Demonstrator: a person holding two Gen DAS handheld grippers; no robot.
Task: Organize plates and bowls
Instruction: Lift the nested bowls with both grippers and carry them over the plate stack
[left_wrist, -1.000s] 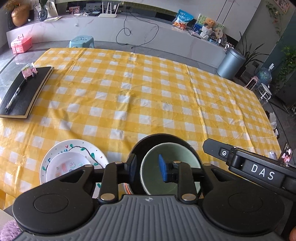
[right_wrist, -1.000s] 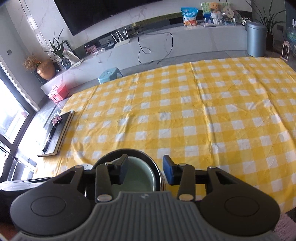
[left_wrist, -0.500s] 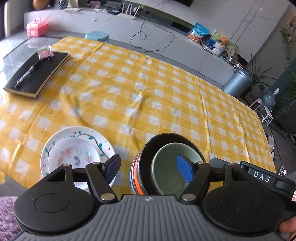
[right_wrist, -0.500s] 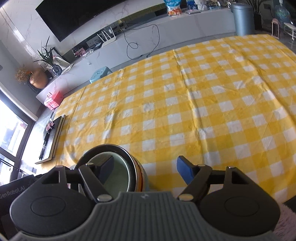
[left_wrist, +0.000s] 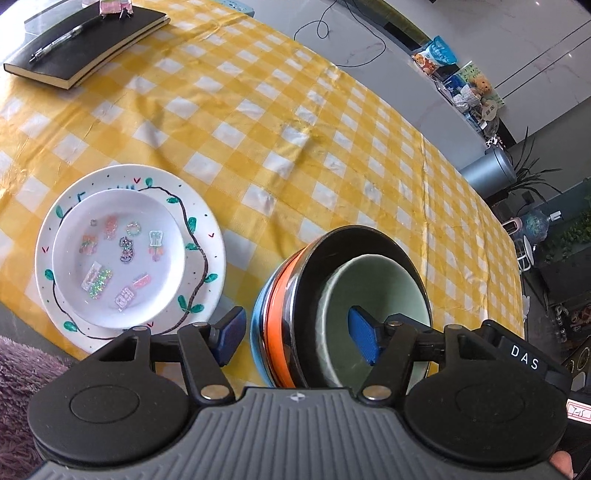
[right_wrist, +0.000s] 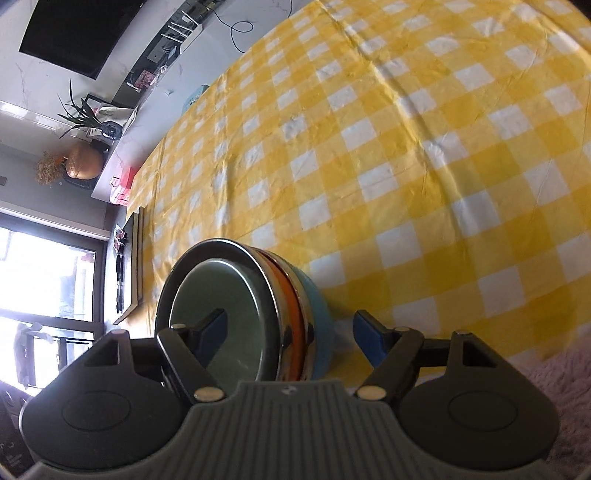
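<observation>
A stack of nested bowls stands near the table's front edge: blue outside, then orange, black, and a pale green bowl innermost. My left gripper straddles the stack's left wall, one pad outside the blue bowl and one inside the green; its jaws are closing and no pad presses. My right gripper straddles the right wall of the stack the same way, open, with a gap to the blue bowl. Left of the stack, a small stickered white plate lies on a vine-painted plate.
A black notebook with a pen lies at the far left of the yellow checked tablecloth. A purple rug shows below the table's front edge. The right gripper's body sits close by the stack's right side.
Both grippers sank toward the bowl stack and rolled. Their jaws spread from a narrow gap to wide, now taking in the whole wall of the stack on each side.
</observation>
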